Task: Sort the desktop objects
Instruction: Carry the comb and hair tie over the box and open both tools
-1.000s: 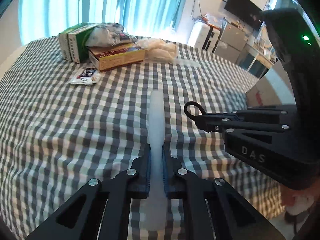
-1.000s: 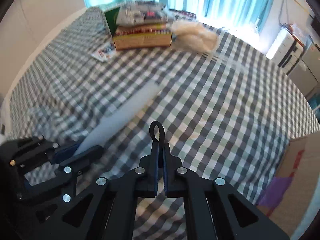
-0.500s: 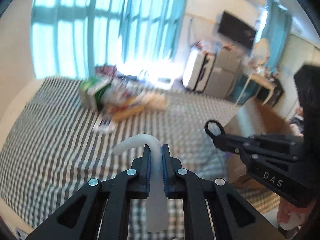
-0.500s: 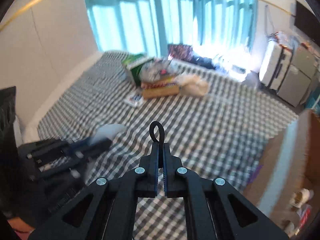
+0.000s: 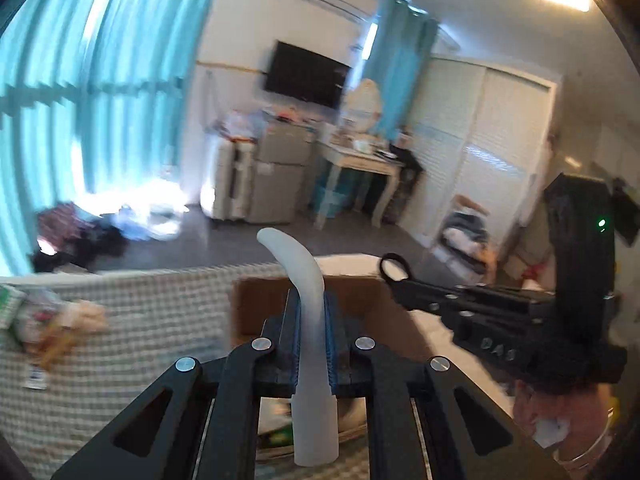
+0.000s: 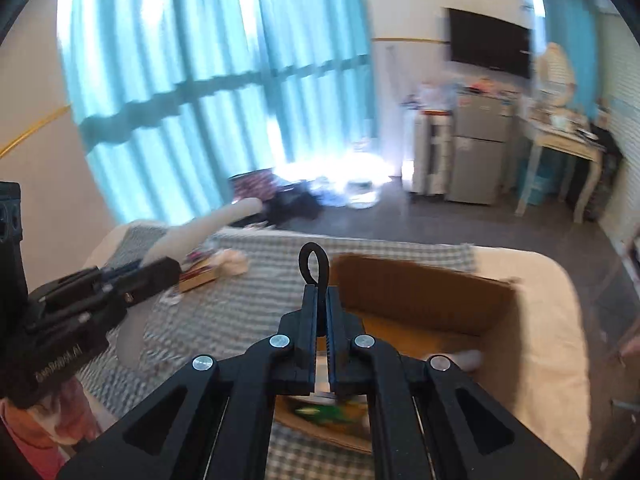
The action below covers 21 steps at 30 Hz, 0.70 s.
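Translucent silicone strip (image 5: 310, 320) sits pinched in the left gripper (image 5: 311, 312); the right gripper (image 6: 319, 304) nips a black loop (image 6: 314, 262), perhaps a hair tie, above the cardboard box (image 6: 424, 292).

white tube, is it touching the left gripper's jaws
Touching: the left wrist view shows the white tube pinched between both jaws of the left gripper.

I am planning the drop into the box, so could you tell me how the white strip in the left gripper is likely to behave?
The white strip droops past the left gripper, so it is probably floppy and light.
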Available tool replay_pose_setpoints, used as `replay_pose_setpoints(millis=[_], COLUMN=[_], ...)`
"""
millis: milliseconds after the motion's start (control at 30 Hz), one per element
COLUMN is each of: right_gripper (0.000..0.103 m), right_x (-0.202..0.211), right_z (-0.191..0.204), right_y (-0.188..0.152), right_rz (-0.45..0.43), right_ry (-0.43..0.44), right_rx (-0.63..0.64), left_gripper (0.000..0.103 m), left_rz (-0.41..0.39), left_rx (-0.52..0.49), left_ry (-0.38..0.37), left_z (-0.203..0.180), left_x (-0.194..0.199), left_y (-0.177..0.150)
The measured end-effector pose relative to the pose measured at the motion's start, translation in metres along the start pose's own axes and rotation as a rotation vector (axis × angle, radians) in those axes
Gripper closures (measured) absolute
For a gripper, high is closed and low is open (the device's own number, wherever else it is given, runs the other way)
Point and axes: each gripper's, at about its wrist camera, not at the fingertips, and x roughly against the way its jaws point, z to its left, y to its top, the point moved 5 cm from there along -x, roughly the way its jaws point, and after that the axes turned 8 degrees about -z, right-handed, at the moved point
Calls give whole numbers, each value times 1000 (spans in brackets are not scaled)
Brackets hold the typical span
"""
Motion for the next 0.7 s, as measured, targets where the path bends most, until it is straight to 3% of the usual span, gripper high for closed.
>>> replay_pose_setpoints(millis=[133, 300, 400, 433, 467, 500, 533, 700], right_gripper=[99, 99, 97, 82, 53, 42, 37, 37], right_x=[-8, -38, -43, -44, -45, -43, -40, -29], right_z=[-50, -89, -98, -98, -100, -100, -100, -93], right_y=[-14, -54, -68, -71, -75, -74, -72, -65], right_rz=[62, 185, 202, 213, 221, 209, 190, 147], right_ry=[-118, -140, -121, -111, -110, -120, -135, -140], right_rx=[-46, -124, -173, -195, -211, -212, -201, -179], left_gripper=[93, 91, 74, 54, 28, 18, 10, 4], left_rz=[107, 223, 276, 280, 277, 261, 242, 221], left_rx=[-10, -68, -109, -118, -126, -139, -143, -144], left_ry=[6, 65, 90, 101, 123, 162, 183, 235], left_z=[-18, -16, -11, -9, -7, 4, 7, 29], left_x=[-52, -85, -89, -88, -83, -78, -73, -46], left_y=[-25, -60, -75, -77, -79, -78, -76, -70])
